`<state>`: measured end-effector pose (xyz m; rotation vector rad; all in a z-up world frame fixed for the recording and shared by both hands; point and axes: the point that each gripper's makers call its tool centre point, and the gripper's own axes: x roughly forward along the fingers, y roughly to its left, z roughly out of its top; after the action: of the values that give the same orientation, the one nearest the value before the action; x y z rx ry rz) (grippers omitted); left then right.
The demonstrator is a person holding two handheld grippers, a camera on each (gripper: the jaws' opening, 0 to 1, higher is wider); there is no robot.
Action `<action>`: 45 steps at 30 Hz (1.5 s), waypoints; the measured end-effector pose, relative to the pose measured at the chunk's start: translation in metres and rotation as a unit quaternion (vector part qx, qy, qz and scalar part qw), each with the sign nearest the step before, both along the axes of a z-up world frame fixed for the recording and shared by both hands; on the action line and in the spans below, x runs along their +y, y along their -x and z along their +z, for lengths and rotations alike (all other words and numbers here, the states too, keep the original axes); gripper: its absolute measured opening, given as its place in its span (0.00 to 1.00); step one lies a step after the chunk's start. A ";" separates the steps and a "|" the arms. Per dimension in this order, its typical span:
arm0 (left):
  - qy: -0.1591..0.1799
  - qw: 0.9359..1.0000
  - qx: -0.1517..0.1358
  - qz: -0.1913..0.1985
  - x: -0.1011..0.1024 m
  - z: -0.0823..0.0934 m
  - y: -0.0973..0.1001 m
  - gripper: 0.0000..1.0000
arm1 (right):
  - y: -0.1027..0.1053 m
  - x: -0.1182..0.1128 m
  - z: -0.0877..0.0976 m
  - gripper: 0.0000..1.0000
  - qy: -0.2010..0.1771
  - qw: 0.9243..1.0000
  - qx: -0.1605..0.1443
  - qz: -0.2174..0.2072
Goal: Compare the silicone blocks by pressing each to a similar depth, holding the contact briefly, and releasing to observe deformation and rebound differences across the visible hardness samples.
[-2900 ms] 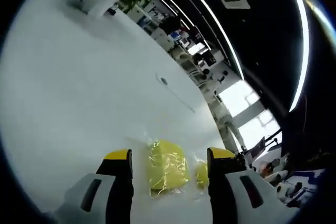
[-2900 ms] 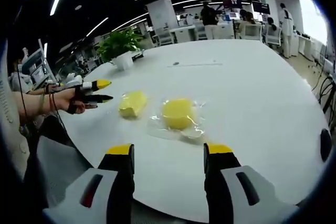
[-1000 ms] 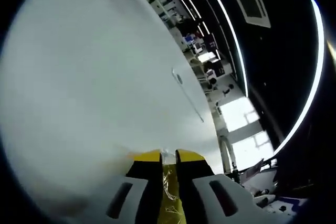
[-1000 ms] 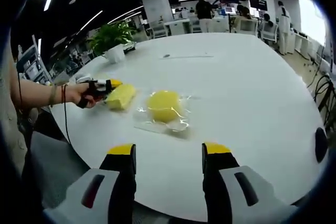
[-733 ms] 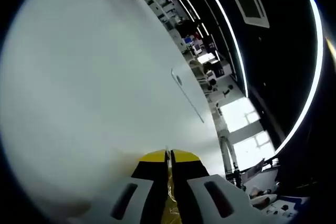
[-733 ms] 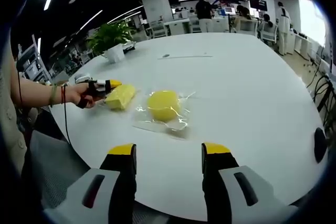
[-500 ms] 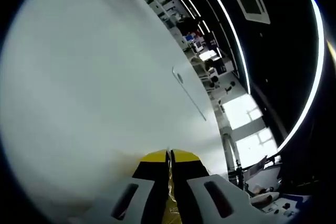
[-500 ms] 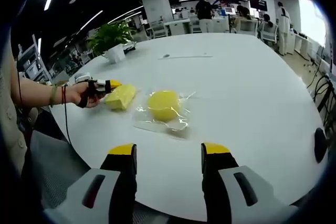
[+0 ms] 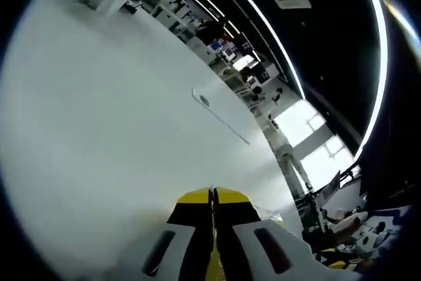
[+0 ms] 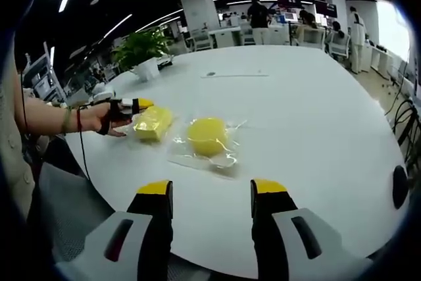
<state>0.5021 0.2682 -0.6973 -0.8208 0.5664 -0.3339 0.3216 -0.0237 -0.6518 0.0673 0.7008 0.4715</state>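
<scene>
Two yellow silicone blocks [image 10: 152, 123] in clear wrap lie on a white table [image 10: 309, 116]; gripper tips yellow.

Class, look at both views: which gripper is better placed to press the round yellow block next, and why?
Right. The right gripper is open, free and faces the round yellow block directly across bare table. The left gripper is shut at the edge of the rectangular yellow block, so it is occupied.

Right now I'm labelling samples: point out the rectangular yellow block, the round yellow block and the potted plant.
rectangular yellow block [image 10: 153, 123], right gripper view, top face.
round yellow block [image 10: 206, 136], right gripper view, domed top.
potted plant [image 10: 147, 68], right gripper view, white pot.
</scene>
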 end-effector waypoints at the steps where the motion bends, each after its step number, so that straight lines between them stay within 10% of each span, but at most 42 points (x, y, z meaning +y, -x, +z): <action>1: -0.002 1.000 -0.007 -0.008 -0.002 0.004 0.001 0.00 | 0.000 0.000 0.000 0.43 0.000 1.000 0.000 0.001; 8: -0.059 0.997 -0.034 -0.036 -0.006 0.005 0.005 0.00 | 0.001 0.002 0.001 0.43 -0.003 1.000 -0.003 0.003; 10: -0.013 0.999 -0.006 -0.036 -0.010 0.001 0.009 0.00 | 0.001 0.003 0.001 0.43 -0.004 1.000 -0.004 0.003; 21: 0.007 0.999 0.030 0.011 0.010 -0.023 0.013 0.15 | 0.000 -0.004 0.001 0.42 -0.003 1.000 -0.006 -0.004; 25: 0.011 0.999 0.036 0.017 0.013 -0.026 0.011 0.00 | 0.000 -0.003 -0.001 0.42 -0.002 1.000 -0.005 -0.002; 45: -0.044 0.993 -0.072 -0.087 -0.040 0.053 0.026 0.00 | -0.006 0.011 0.012 0.42 -0.011 0.999 -0.028 0.013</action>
<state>0.4757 0.2279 -0.6445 -0.6570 0.5145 -0.5199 0.3277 -0.0126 -0.6398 0.0647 0.6416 0.5041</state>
